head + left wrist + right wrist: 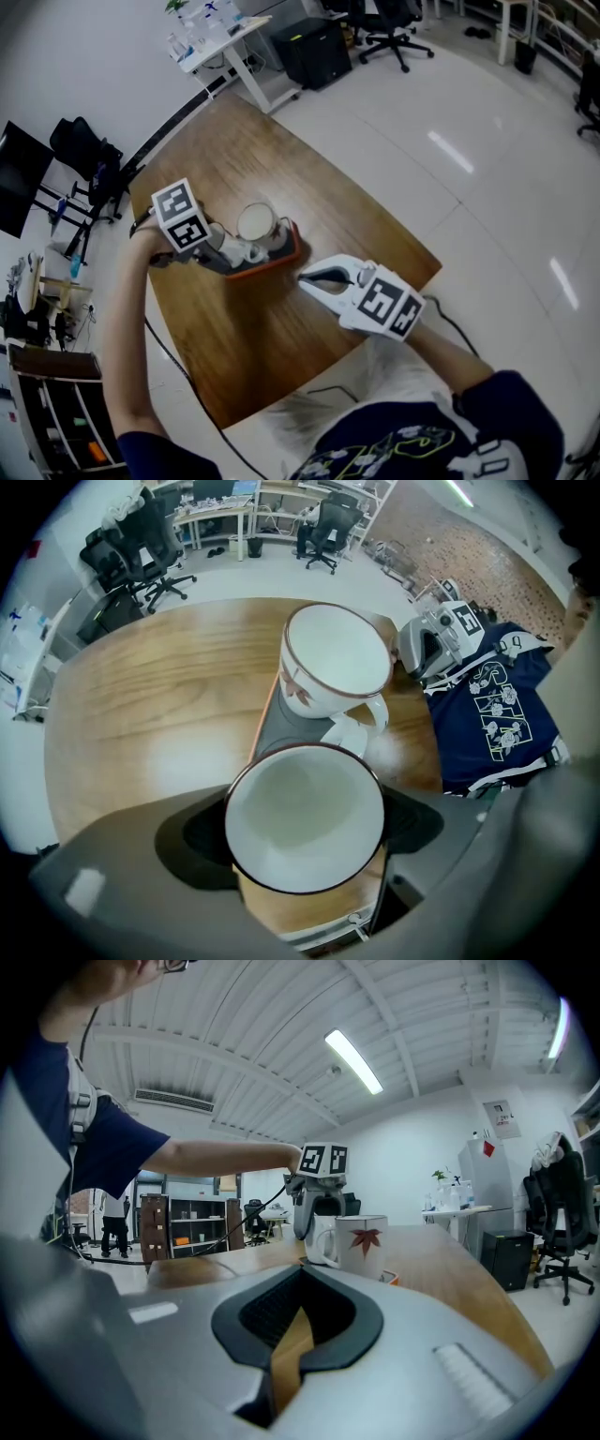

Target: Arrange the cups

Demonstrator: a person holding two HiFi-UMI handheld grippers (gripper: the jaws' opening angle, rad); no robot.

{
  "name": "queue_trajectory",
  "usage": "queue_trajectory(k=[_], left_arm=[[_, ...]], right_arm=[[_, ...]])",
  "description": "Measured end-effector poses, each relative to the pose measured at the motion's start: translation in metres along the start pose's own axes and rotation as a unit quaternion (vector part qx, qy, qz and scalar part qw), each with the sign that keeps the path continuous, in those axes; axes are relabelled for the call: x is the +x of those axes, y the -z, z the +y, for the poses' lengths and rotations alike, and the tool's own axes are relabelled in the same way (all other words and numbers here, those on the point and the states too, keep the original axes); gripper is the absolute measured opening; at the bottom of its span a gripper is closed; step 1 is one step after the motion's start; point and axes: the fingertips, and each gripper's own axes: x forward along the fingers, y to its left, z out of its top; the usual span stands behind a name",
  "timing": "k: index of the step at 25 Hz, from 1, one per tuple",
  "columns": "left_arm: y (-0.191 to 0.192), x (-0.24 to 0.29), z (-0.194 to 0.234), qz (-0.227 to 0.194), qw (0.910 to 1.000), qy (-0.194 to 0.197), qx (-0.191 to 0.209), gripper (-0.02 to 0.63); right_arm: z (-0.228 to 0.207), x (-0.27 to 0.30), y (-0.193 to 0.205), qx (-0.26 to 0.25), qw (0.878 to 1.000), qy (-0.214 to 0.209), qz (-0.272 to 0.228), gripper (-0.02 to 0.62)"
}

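Clamping a white, dark-rimmed round cup (305, 817) between its jaws, the left gripper (230, 258) holds it at the end of a grey, orange-edged tray (269, 726). Just beyond, on the tray, stands a white maple-leaf mug (333, 663). Over the brown wooden table (141, 696), the right gripper (292, 1335) hovers empty, jaws nearly together.

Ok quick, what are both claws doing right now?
Left claw: closed on a cup.
Right claw: closed, holding nothing.
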Motion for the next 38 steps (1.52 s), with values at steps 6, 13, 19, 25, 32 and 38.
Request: queue_trajectory(k=[6,13,19,25,32,38], left_arm=[[0.001,-0.001,-0.002,-0.017,0.9998,-0.006,0.012,0.431],[0.01,-0.005,-0.002,-0.044,0.9984,-0.022,0.029,0.433],[0.022,-0.031,-0.008,-0.12,0.9902,-0.07,0.021,0.433],[0.052,-0.035,-0.052,-0.317,0.9368,-0.148,0.019,0.338],[0.085,0.01,-0.128,-0.535,0.8072,-0.245,-0.051,0.002],[0.05,0.018,-0.171,-0.605,0.7464,-0.274,-0.039,0.002]], right_arm=[[0.001,0.001,0.0,0.0,1.0,0.002,-0.003,0.023],[-0.003,0.001,0.002,0.001,1.0,0.001,0.0,0.023],[-0.004,-0.001,0.003,0.002,1.0,0.002,-0.001,0.023],[-0.013,-0.005,-0.002,0.006,1.0,0.003,-0.008,0.023],[-0.019,-0.004,0.0,0.002,1.0,-0.021,-0.002,0.023],[-0.02,0.003,0.001,0.001,1.0,0.002,-0.013,0.023]])
